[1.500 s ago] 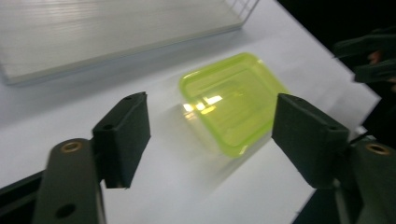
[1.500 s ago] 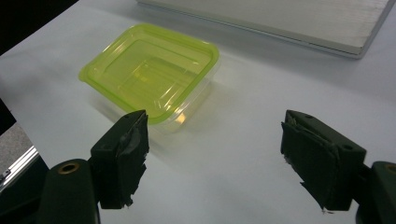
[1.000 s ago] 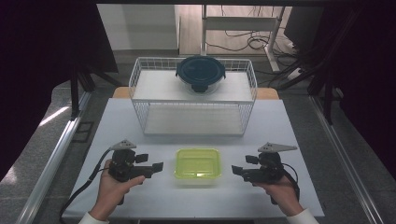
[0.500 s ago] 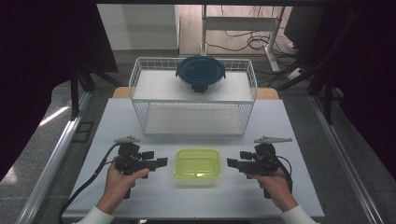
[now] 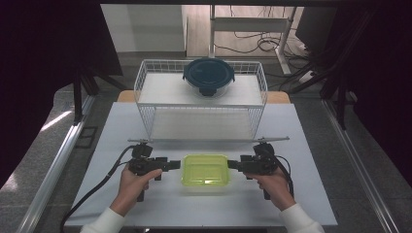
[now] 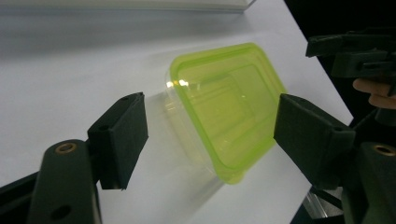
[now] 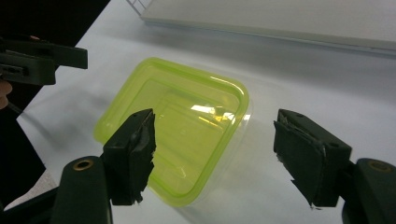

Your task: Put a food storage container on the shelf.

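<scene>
High view puts the yellow-green lidded container at the near middle of the white table, at about six o'clock from the wire basket that stands farther back. A round bowl with a dark blue lid sits on the basket's top shelf, toward twelve o'clock.

From nine o'clock the left gripper points level at the container's left short side, its tips just beside the lid rim; I cannot tell from above whether they touch it. From three o'clock the right gripper points at the right short side in the same way.

Left gripper view has the jaws standing wide, with the container ahead and between them, and neither pad pressing on it. The right gripper shows at two o'clock beyond it.

Right gripper view has the jaws also wide; they have just been closing, with the container between them, its corner behind the left pad and the right pad well apart from it. The left gripper shows at ten o'clock.
</scene>
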The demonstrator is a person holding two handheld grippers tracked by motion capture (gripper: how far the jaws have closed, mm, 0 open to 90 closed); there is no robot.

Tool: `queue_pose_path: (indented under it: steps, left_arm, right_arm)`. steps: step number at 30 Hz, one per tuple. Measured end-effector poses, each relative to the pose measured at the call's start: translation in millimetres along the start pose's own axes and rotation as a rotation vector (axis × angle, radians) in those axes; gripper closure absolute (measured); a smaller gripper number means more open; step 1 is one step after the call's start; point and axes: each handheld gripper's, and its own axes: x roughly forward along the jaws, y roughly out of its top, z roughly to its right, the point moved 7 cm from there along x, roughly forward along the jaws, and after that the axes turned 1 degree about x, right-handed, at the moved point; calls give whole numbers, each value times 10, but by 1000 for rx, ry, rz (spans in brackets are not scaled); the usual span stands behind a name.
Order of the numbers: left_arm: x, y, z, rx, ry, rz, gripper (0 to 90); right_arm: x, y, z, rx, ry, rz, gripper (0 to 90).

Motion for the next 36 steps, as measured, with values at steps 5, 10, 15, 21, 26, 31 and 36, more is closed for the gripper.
queue_pose_path:
  steps: [5, 10, 15, 21, 26, 31, 36]
  left_arm:
    - [111, -25, -34, -23, -6, -26, 274]
    - [213, -53, -70, -34, -15, -38, 285]
    - [269, -90, -92, -19, -3, -48, 304]
    - [334, -111, -85, -44, -44, -57, 312]
    - [410, -155, -90, -68, -65, -77, 334]
    - [454, -178, -85, -89, -101, -96, 377]
    - [459, -178, -74, -103, -117, -96, 430]
  right_arm:
    - [116, -12, 55, 24, 10, -23, 298]
    - [284, -59, 93, 46, 39, -60, 310]
    - [340, -97, 107, 36, 35, -78, 311]
    - [354, -137, 132, 49, 41, -84, 327]
    - [372, -160, 160, 62, 47, -84, 365]
    - [407, -186, 166, 75, 73, -96, 403]
    - [449, -227, 173, 97, 95, -122, 446]
